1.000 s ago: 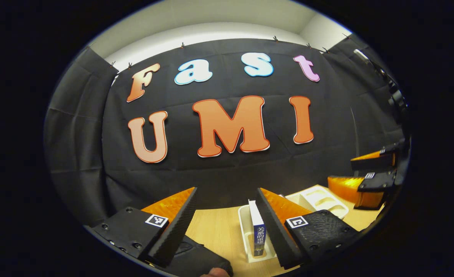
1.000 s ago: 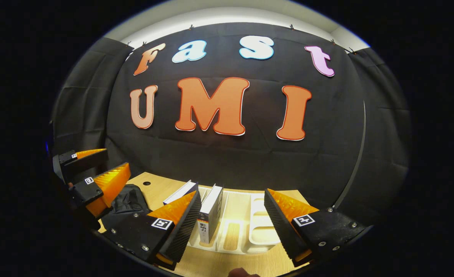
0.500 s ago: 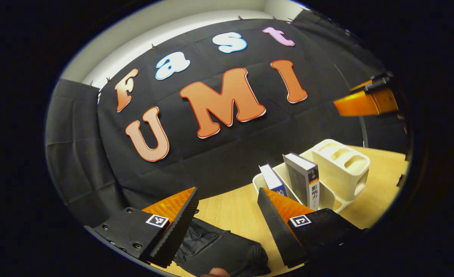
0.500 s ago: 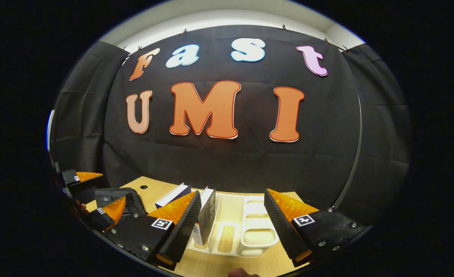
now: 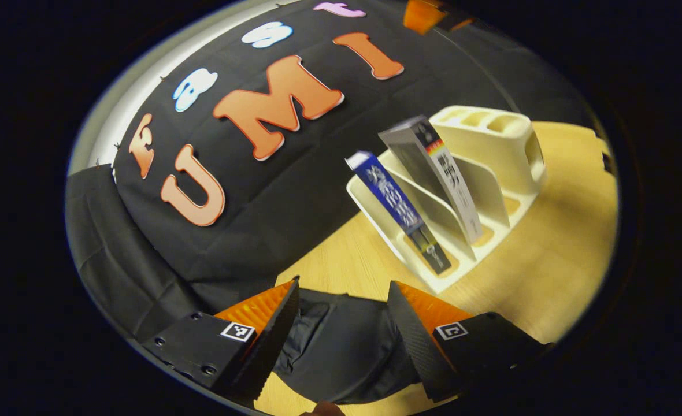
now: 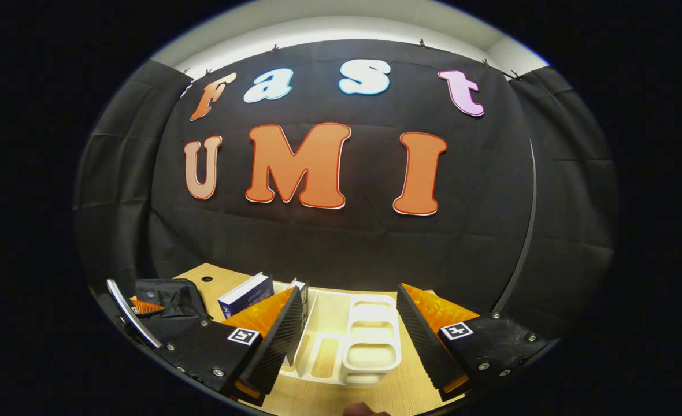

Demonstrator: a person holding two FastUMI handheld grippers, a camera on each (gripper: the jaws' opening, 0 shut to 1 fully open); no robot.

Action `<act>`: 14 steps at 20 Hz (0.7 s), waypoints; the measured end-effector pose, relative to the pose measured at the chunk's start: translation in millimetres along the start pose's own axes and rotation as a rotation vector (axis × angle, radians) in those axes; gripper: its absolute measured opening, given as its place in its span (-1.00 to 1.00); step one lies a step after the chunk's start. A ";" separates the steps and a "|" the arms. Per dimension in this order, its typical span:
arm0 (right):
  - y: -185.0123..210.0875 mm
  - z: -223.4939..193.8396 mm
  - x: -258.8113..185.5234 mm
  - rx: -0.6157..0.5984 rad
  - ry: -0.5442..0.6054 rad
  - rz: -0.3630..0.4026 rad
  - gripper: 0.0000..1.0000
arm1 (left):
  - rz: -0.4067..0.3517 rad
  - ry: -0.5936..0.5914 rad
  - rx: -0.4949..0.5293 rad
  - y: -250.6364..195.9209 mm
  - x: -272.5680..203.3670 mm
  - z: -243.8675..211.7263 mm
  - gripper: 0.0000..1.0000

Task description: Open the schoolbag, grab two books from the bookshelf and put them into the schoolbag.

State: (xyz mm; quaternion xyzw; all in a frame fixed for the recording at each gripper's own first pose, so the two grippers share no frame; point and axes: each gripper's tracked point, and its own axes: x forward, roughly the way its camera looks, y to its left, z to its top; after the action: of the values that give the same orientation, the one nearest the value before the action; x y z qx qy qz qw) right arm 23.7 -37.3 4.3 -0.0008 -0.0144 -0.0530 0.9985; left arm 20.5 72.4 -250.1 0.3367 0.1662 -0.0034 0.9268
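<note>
A: Since a second ago the left gripper (image 5: 341,323) has tipped over and dropped toward the schoolbag (image 5: 347,352); the black fabric that sat at the bottom edge of its view then now lies right between its fingers.

B: Are its jaws on the bag?

A: No, they stand apart with the dark cloth showing in the gap; I cannot tell whether the fingertips touch it.

B: And the books?

A: Both are in the cream bookshelf (image 5: 494,136) on the wooden worktop (image 5: 555,260), beyond the bag and to the right in the left gripper view. The blue book (image 5: 396,208) leans in the nearest slot, the grey book (image 5: 433,167) in the next slot, both tilted the same way. The boxy compartments at the far end of the rack hold nothing that I can make out.

B: What about the other hand?

A: The right gripper (image 6: 349,329) has barely shifted over the same second. Its jaws are wide apart, holding nothing, hovering in front of the bookshelf (image 6: 370,346). In the right gripper view the blue book (image 6: 245,293) stands left of its left finger, and the grey book (image 6: 300,289) is mostly hidden behind that finger. The schoolbag (image 6: 165,292) lies far left on the worktop (image 6: 329,398), with a bit of the left gripper (image 6: 144,307) low beside it.
</note>
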 end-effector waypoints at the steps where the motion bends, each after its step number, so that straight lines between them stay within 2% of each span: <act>1: -4.6 -2.6 -1.1 -0.001 0.004 -0.005 0.95 | -0.004 0.027 0.025 -4.3 0.4 -12.1 0.95; 7: -21.0 -14.1 -8.1 0.016 0.029 -0.021 0.95 | -0.026 0.109 0.117 -27.8 5.0 -57.8 0.96; 14: -38.1 -17.4 -19.8 0.019 0.031 -0.026 0.95 | -0.008 0.202 0.180 -23.2 15.1 -99.1 0.94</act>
State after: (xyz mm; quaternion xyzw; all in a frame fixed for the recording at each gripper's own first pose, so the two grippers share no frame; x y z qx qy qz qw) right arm 0.4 -73.2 -13.6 0.0099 0.0006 -0.0659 0.9978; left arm 1.8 118.0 -340.4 0.4163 0.2588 0.0120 0.8715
